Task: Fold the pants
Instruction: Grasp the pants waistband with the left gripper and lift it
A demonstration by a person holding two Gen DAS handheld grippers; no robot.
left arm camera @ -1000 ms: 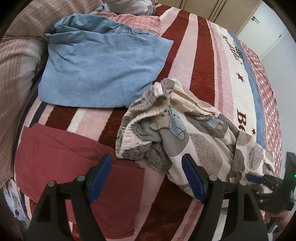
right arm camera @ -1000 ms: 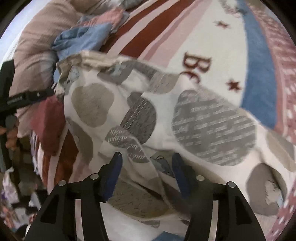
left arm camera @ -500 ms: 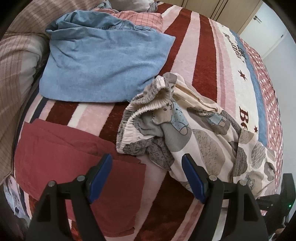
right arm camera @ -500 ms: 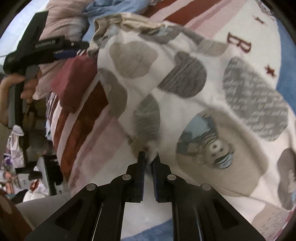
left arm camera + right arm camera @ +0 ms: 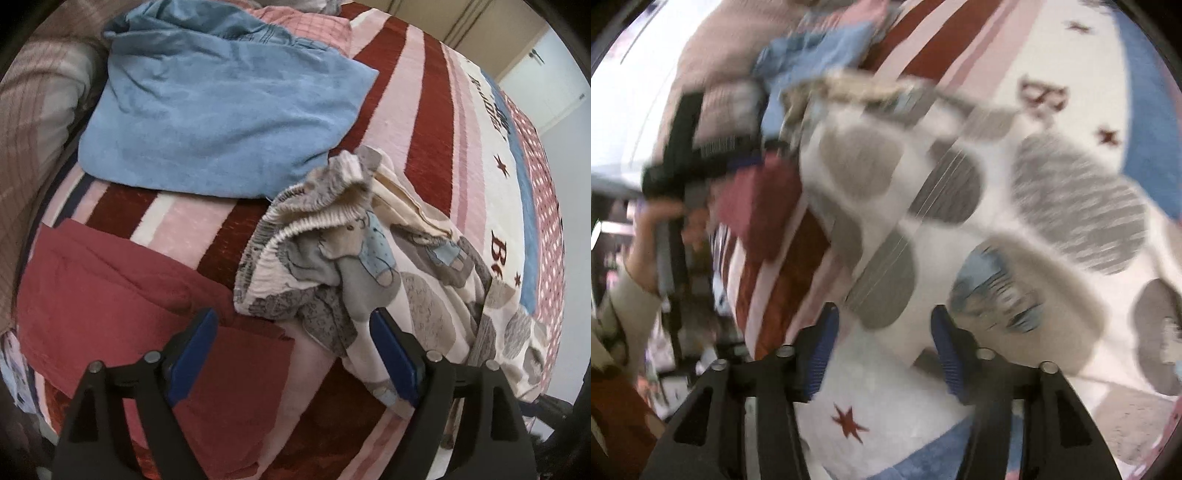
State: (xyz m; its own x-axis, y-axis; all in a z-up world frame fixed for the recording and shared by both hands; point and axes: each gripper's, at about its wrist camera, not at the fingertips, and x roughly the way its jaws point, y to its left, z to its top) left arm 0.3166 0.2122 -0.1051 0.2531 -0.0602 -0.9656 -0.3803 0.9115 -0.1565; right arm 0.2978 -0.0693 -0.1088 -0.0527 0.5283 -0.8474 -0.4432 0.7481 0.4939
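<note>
Cream pyjama pants (image 5: 373,258) with grey patches and bear prints lie crumpled on the striped bed. Their elastic waistband (image 5: 295,225) faces my left gripper. My left gripper (image 5: 295,343) is open and empty, just short of the waistband end, above the bed. In the blurred right wrist view the pants (image 5: 960,206) spread across the blanket. My right gripper (image 5: 882,350) is open, with the pants' near edge just beyond its fingertips. The left gripper (image 5: 701,162) and the hand holding it show at the left of that view.
A folded blue garment (image 5: 221,110) lies behind the pants. A folded dark red garment (image 5: 122,302) lies left of my left gripper. The striped blanket (image 5: 436,122) with stars and letters covers the bed. Pillows lie at the far left. Room clutter shows past the bed edge (image 5: 701,332).
My right gripper was open, shut on the pants' edge half a second ago, and is open again, having let it go. My left gripper moved slightly nearer the waistband.
</note>
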